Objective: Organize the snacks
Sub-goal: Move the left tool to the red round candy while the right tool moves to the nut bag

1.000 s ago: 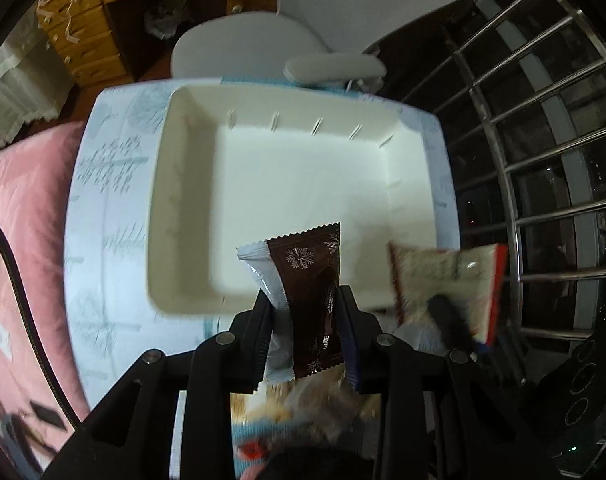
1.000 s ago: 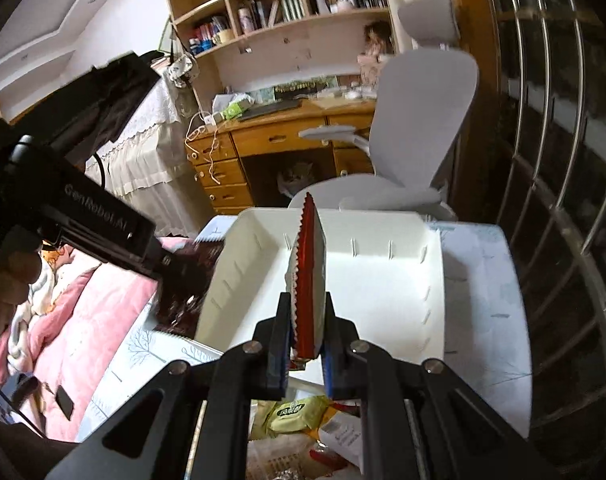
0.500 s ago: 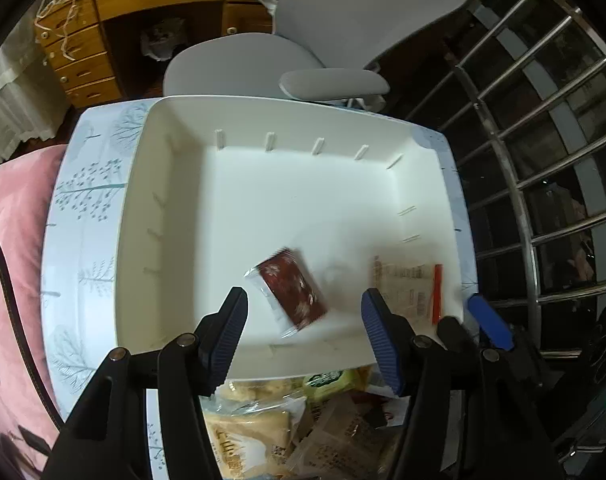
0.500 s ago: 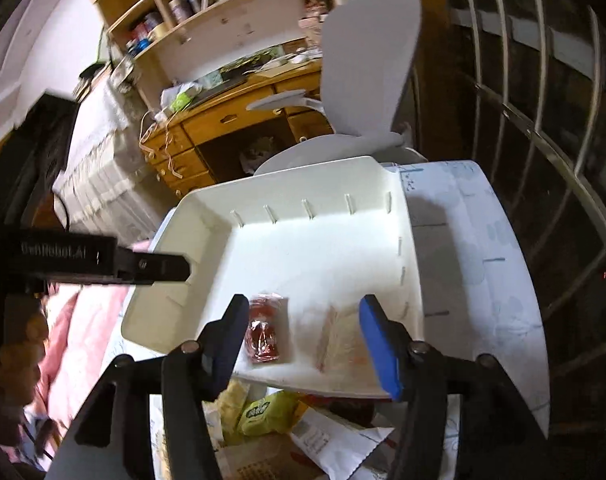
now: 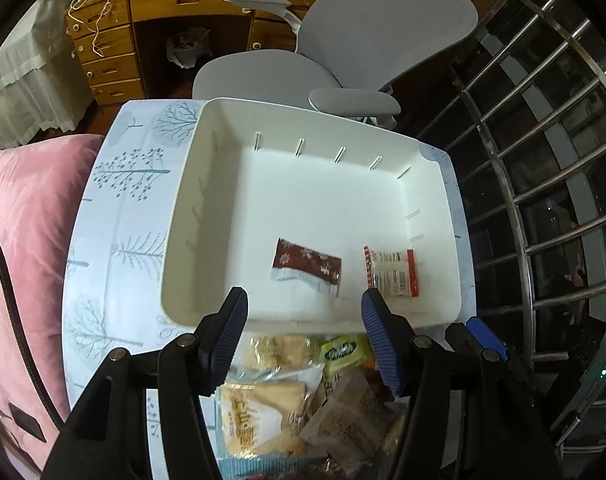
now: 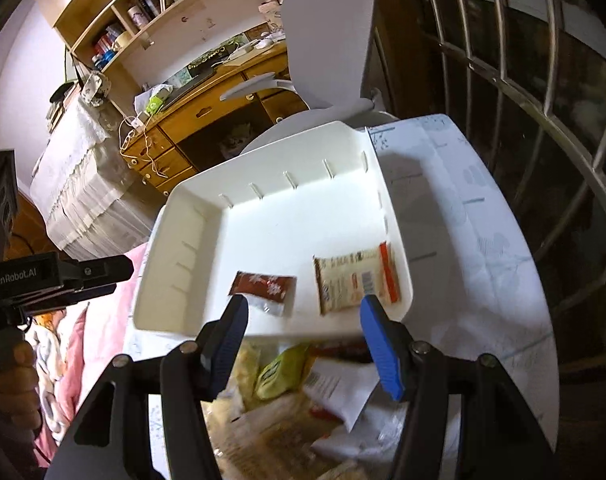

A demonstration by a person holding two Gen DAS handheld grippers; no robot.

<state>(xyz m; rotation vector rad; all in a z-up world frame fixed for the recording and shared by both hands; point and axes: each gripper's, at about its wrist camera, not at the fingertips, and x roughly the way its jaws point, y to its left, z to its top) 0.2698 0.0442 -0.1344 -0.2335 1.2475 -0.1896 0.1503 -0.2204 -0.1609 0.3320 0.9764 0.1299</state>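
Note:
A white tray (image 5: pixel 191 216) (image 6: pixel 191 216) sits on the tree-patterned table. Inside it, near the front wall, lie a brown snack packet (image 5: pixel 307 268) (image 6: pixel 263 286) and a beige packet with a red edge (image 5: pixel 391 272) (image 6: pixel 355 278). My left gripper (image 5: pixel 305 320) hovers open over the tray's front rim with nothing between its fingers. My right gripper (image 6: pixel 303 326) is also open and empty above that rim. Below both, a heap of loose snacks (image 5: pixel 287 396) (image 6: pixel 295 392) lies in front of the tray, including a green packet (image 5: pixel 339 354) (image 6: pixel 281 370).
A grey office chair (image 5: pixel 343 52) stands behind the table, and a wooden desk (image 5: pixel 163 12) behind that. Metal window bars (image 5: pixel 543 160) run along the right. Pink bedding (image 5: pixel 23 240) borders the table's left. The left tool's body (image 6: pixel 43 280) shows at the right view's left edge.
Both grippers were shut on packets above the tray, the left on the brown one, the right on the red-edged one. Both opened, and the packets dropped and now lie flat in the tray.

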